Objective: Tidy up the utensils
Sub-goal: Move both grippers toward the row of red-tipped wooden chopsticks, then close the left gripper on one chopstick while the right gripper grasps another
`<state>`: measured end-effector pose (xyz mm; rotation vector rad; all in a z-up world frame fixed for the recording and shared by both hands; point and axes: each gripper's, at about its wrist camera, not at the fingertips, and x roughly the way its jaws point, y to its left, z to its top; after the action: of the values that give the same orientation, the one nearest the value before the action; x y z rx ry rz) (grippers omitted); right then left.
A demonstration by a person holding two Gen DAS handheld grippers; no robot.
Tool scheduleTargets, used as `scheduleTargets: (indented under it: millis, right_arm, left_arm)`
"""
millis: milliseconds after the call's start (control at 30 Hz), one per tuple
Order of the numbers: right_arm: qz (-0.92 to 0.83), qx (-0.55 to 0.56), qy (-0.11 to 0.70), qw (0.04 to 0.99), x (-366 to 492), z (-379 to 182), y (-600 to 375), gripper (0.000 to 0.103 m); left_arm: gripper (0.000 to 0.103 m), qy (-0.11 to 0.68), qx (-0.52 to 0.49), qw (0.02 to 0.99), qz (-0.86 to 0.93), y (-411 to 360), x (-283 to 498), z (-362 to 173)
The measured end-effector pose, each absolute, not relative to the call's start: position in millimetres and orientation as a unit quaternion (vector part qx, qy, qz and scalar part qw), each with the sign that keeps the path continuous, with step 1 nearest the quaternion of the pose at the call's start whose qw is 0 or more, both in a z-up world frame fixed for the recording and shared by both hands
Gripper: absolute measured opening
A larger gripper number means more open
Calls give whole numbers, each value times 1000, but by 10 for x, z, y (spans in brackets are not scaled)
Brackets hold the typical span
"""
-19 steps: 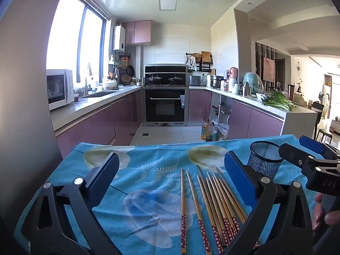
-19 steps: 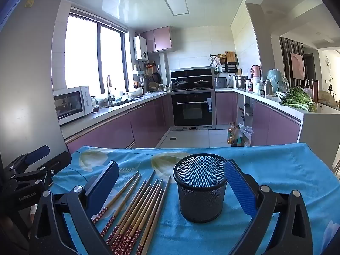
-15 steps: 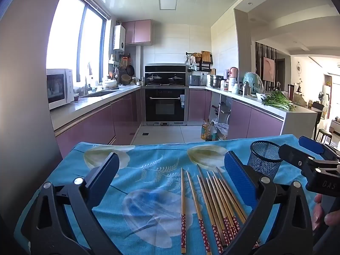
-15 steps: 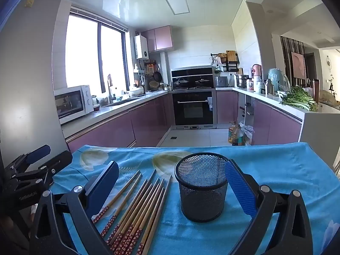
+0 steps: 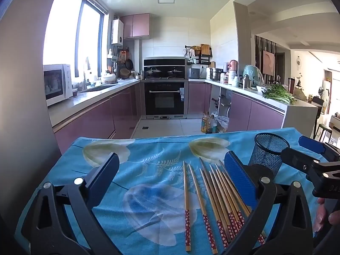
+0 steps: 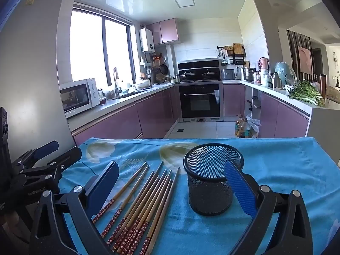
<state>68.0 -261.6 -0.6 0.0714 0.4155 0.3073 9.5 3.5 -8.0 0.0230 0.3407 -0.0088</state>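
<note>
Kitchen table w/ blue floral cloth (image 5: 148, 165). Wooden chopsticks (image 5: 214, 193) lie in a loose row, lower centre-right of left wrist view. Black mesh cup (image 6: 209, 177) stands upright just right of them. Left gripper (image 5: 170, 178) & right gripper (image 6: 172, 182) both spread wide, holding nothing.

You have a soft, matt blue floral cloth (image 6: 276, 161) under everything. The bamboo-coloured wooden chopsticks (image 6: 146, 193) look smooth, their red patterned ends slightly glossy. Your black cylindrical holder (image 6: 209, 182) is open wire mesh, seemingly metal.
</note>
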Motion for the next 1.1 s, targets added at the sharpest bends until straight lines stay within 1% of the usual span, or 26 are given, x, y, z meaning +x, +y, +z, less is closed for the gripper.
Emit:
scheduleTargets:
  millis: [200,267,367,400,467,533,567,633,733,900,933,1000,1033,1100]
  right_arm:
    - [165,27,236,957,733,-108,-2471,96]
    - [169,20,249,953,750,-156,-2417,93]
    - [180,12,276,944,817,-245,-2359,84]
    - [180,8,286,941,841,-278,-2335,80]
    - [184,4,306,934,913,-316,-2341,75]
    - [184,1,322,928,956,-386,-2301,67]
    - [184,0,329,926,971,-423,-2285,65]
    - [182,-1,341,922,1003,-489,-2244,59]
    - [181,-1,358,916,1081,-583,-2251,53]
    - [177,3,395,902,1216,-735,-2237,42]
    - [177,4,400,899,1241,-762,-2233,39]
    - [176,3,409,896,1273,-807,-2232,37]
    - [175,3,413,894,1287,-828,-2229,35]
    - [173,4,422,890,1343,-847,-2236,32]
  left_arm:
    - [98,191,27,981,-6,33,230,-198]
    - [98,210,34,977,-8,22,308,-266]
    - [96,245,33,969,-23,30,439,-381]
    - [93,256,36,966,-21,30,479,-422]
    - [90,274,43,961,-24,22,545,-498]
    - [86,290,44,956,-27,20,614,-568]
    - [86,296,45,954,-29,15,646,-606]
    - [81,311,47,949,-31,8,708,-669]
    - [75,331,45,942,-40,-16,787,-748]
    - [69,364,42,929,-50,-38,955,-885]
    - [66,371,42,926,-51,-42,982,-907]
    - [62,385,39,920,-57,-65,1065,-966]
    - [58,392,38,917,-61,-74,1108,-995]
    - [56,400,37,914,-65,-108,1169,-1043]
